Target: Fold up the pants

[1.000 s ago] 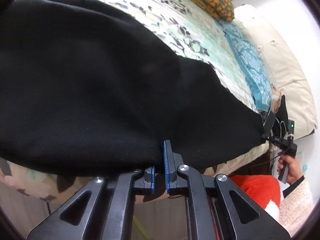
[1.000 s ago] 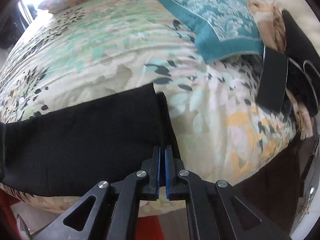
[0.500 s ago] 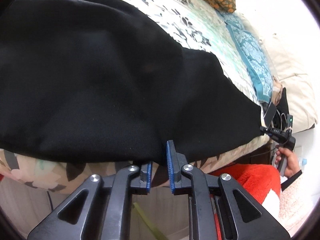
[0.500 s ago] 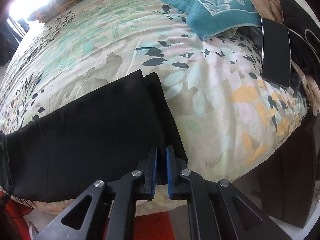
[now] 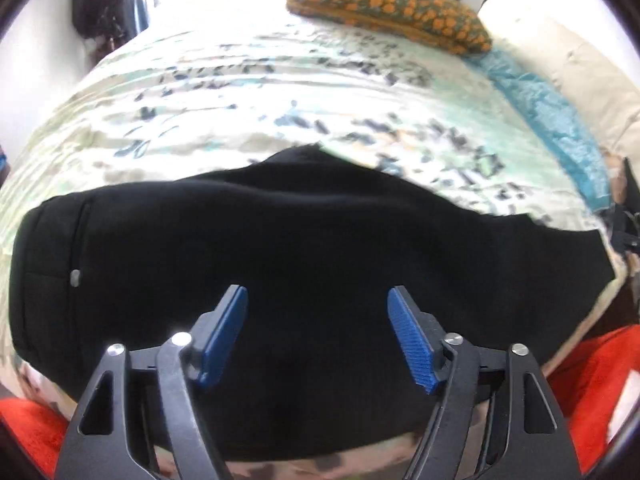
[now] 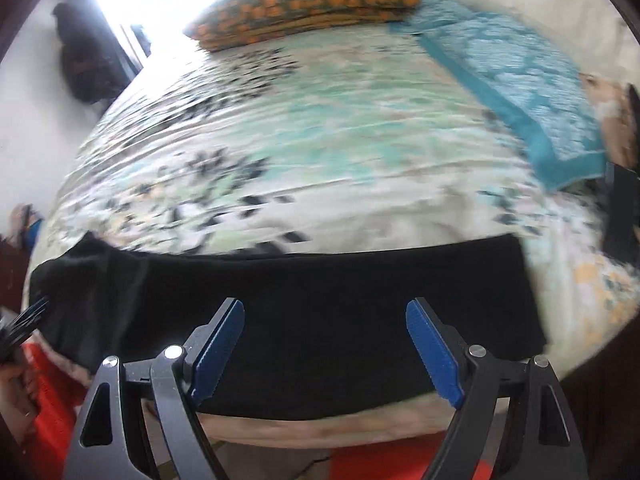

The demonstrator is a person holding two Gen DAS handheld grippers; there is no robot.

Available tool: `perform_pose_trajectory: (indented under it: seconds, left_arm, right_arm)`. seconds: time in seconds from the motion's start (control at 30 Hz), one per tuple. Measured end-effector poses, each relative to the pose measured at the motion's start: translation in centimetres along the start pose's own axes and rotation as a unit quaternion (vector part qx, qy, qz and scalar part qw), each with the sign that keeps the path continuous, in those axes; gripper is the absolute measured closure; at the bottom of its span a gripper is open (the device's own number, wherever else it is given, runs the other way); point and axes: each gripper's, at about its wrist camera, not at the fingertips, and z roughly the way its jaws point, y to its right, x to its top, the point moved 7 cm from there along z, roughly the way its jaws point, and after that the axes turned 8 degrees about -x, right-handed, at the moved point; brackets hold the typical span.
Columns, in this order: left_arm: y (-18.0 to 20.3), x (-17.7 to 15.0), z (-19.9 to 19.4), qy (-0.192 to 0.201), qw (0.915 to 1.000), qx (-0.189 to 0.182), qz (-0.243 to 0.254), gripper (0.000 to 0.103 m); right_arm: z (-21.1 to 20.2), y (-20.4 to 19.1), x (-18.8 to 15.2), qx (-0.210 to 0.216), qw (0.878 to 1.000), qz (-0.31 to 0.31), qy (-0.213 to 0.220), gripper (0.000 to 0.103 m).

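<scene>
Black pants point(image 5: 304, 248) lie flat along the near edge of the bed, waist end with a small metal button at the left, legs running right. In the right wrist view the pants point(image 6: 328, 292) show as a long dark band ending in a straight hem at the right. My left gripper point(image 5: 318, 312) is open and empty above the pants' middle. My right gripper point(image 6: 326, 324) is open and empty above the leg part. Both views are motion-blurred.
The floral bedsheet point(image 5: 280, 92) covers the bed. An orange patterned pillow point(image 5: 384, 4) lies at the far side, a teal cloth point(image 6: 516, 80) at the right. A dark flat object point(image 6: 620, 216) sits at the right edge. Red fabric point(image 5: 592, 376) is below the bed edge.
Both grippers, shut at the pants' near edge before, have opened wide and pulled back and up. The pants now lie flat on the bed, released.
</scene>
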Motion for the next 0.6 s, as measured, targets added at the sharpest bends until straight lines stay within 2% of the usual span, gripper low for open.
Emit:
perform_pose_trajectory:
  seconds: [0.07,0.13,0.17,0.2,0.23,0.27,0.3,0.33,0.37,0.43,0.5,0.57,0.6]
  left_arm:
    - [-2.6,-2.0,1.8,-0.067,0.9964,0.052,-0.007,0.054]
    - [-3.8,-3.3,1.0,-0.056,0.9965,0.062,-0.005,0.056]
    - [-4.4,-3.8,0.3,-0.059,0.9947,0.084,-0.002,0.056]
    - [-4.7,-4.0,-0.4,-0.058,0.9944,0.089,-0.005,0.056]
    - [-5.4,-4.4,-1.2,-0.055,0.9936,0.098,-0.015,0.056]
    - [-6.2,-4.6,-1.9,-0.049,0.9931,0.104,-0.025,0.056]
    - [-7.0,-5.5,-2.4,-0.044,0.9935,0.098,-0.035,0.056]
    - [-7.8,-5.7,-3.0,-0.036,0.9942,0.088,-0.051,0.057]
    - [-8.3,-5.7,-3.6,-0.022,0.9946,0.079,-0.064,0.058]
    - [-8.5,-4.7,-4.7,0.015,0.9951,0.066,-0.073,0.051]
    - [-8.9,-3.1,-5.4,0.048,0.9952,0.043,-0.073,0.032]
    - [-9.4,-1.4,-5.3,0.069,0.9952,0.032,-0.061,0.031]
    - [-9.9,-0.5,-4.8,0.074,0.9955,0.031,-0.05,0.031]
  right_arm:
    - [2.2,-7.4,-0.6,0.053,0.998,-0.034,-0.017,0.02]
    - [4.9,-13.5,-2.0,0.077,0.994,-0.066,-0.032,0.02]
    - [6.5,-16.0,-3.3,0.087,0.992,-0.08,-0.047,0.02]
    - [8.2,-18.1,-4.9,0.092,0.988,-0.1,-0.074,0.02]
    - [9.7,-19.7,-7.5,0.078,0.983,-0.129,-0.108,0.017]
    - [10.2,-20.6,-9.0,0.036,0.978,-0.181,-0.099,0.017]
    - [9.5,-21.2,-9.6,0.016,0.972,-0.226,-0.059,0.014]
    - [9.1,-21.3,-10.2,0.013,0.969,-0.24,-0.058,0.014]
    - [9.0,-21.0,-10.3,0.02,0.971,-0.227,-0.077,0.014]
    - [8.1,-19.9,-9.6,0.038,0.979,-0.174,-0.096,0.014]
    - [6.6,-19.9,-8.0,0.061,0.985,-0.144,-0.075,0.014]
    - [5.6,-21.4,-6.2,0.095,0.985,-0.133,-0.062,0.014]
    - [5.4,-22.7,-5.2,0.127,0.982,-0.123,-0.064,0.014]
